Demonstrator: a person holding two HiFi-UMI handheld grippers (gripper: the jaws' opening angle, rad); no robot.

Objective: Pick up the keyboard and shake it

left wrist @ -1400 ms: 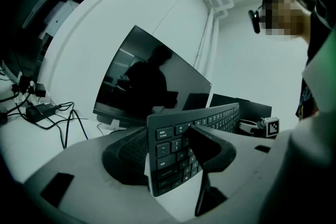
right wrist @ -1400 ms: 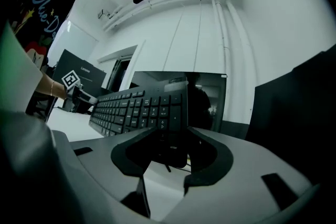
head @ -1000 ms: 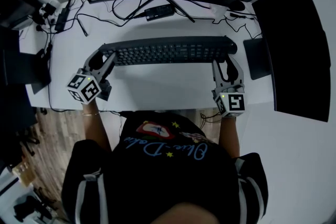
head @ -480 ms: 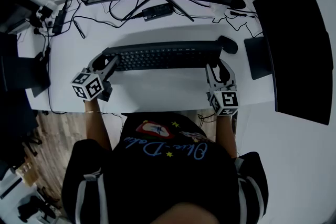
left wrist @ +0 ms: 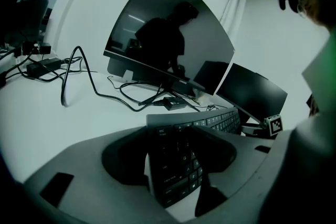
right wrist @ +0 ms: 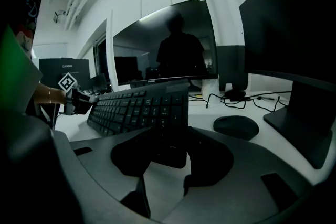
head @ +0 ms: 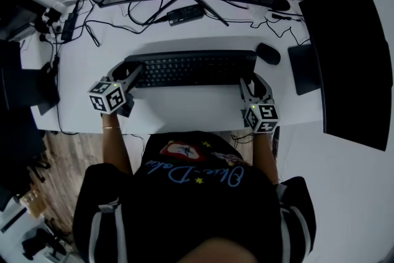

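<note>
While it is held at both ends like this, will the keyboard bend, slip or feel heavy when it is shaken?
The keyboard is probably stiff: it spans straight between the left tongs and right tongs. It looks thin, so likely light. Only its narrow ends are gripped, so hard shakes might loosen it.

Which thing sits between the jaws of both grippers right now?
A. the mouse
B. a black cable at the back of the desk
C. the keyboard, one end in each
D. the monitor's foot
C: each gripper view shows an end of the keyboard between that gripper's jaws, the left gripper at its left end and the right gripper at its right end; the mouse lies apart, just beyond the right end.
</note>
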